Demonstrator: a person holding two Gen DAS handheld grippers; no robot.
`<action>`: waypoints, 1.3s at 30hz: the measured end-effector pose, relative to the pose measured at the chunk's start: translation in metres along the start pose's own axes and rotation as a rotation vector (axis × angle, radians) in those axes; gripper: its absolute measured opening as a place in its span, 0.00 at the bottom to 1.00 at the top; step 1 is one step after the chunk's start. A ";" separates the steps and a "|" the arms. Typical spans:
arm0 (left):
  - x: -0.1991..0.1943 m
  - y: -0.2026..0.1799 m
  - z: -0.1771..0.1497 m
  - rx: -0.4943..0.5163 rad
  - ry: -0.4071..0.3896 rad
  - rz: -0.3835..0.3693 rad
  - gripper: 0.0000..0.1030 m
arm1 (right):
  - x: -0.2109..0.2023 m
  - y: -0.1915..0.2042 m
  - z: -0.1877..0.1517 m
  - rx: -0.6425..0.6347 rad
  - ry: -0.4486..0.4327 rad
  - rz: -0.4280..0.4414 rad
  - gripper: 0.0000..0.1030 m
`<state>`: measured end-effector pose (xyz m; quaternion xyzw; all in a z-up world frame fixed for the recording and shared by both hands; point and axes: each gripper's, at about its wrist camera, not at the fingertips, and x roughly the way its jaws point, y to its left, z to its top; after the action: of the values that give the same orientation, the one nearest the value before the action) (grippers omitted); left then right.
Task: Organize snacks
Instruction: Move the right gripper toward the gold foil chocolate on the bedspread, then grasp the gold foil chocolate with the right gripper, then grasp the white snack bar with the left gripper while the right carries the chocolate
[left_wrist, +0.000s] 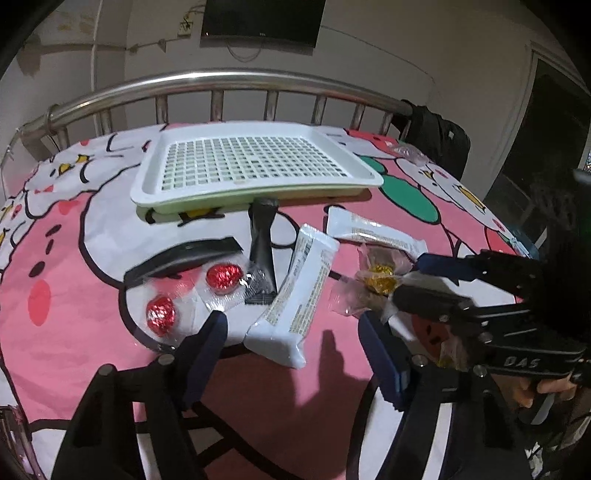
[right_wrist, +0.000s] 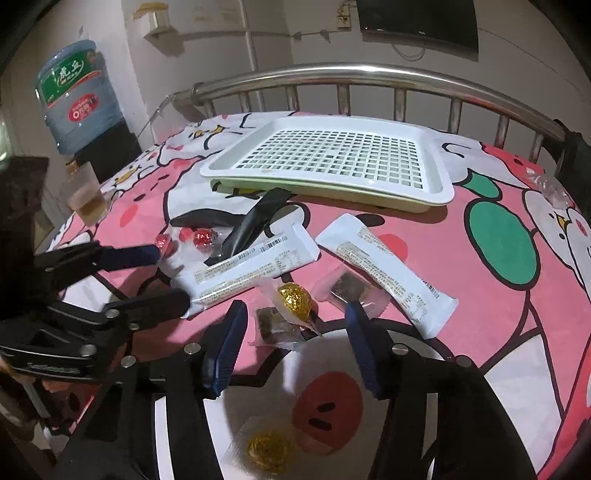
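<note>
The jaws of the left gripper (left_wrist: 291, 328) stand apart around the near end of a white snack bar (left_wrist: 295, 295), and its blue pads do not press on the wrapper; the bar lies flat on the pink cartoon cloth (left_wrist: 74, 332), slanting away toward the tray. The jaws of the right gripper (right_wrist: 295, 325) also stand apart, narrower, with a gold foil candy (right_wrist: 293, 297) in clear wrap and a dark square sweet (right_wrist: 273, 325) between the fingers, neither clearly pinched. Just left of the left gripper lie two red foil candies (left_wrist: 192, 295) in clear wrappers, and a black sachet (left_wrist: 262, 251) runs from them up to the front edge of the white perforated tray (left_wrist: 155, 177), which sits on the far side of the cloth with nothing in it. A second white snack bar (right_wrist: 388, 273) lies to the right of the first, angled the other way, with another dark wrapped sweet (right_wrist: 347, 290) touching its near side. One more gold foil candy (right_wrist: 267, 448) rests close under the right gripper's body. A clear crumpled wrapper (right_wrist: 550, 188) lies near the far right edge of the cloth. Behind the tray runs a steel rail (right_wrist: 369, 74); a water jug (right_wrist: 74, 96) and a plastic cup (right_wrist: 86, 195) stand at the left.
</note>
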<state>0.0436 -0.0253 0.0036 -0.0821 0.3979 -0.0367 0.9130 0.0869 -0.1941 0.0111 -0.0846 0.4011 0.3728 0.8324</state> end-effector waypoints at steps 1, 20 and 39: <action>0.001 0.000 -0.001 0.002 0.006 -0.006 0.73 | -0.003 0.000 -0.001 0.002 -0.005 0.000 0.52; 0.032 -0.014 0.007 0.106 0.103 -0.005 0.66 | -0.023 0.013 -0.059 0.010 0.094 0.012 0.57; 0.028 -0.017 -0.003 0.061 0.126 -0.019 0.22 | -0.012 0.016 -0.050 0.022 0.079 0.000 0.26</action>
<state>0.0605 -0.0457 -0.0150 -0.0555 0.4523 -0.0626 0.8879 0.0408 -0.2114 -0.0108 -0.0901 0.4378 0.3645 0.8169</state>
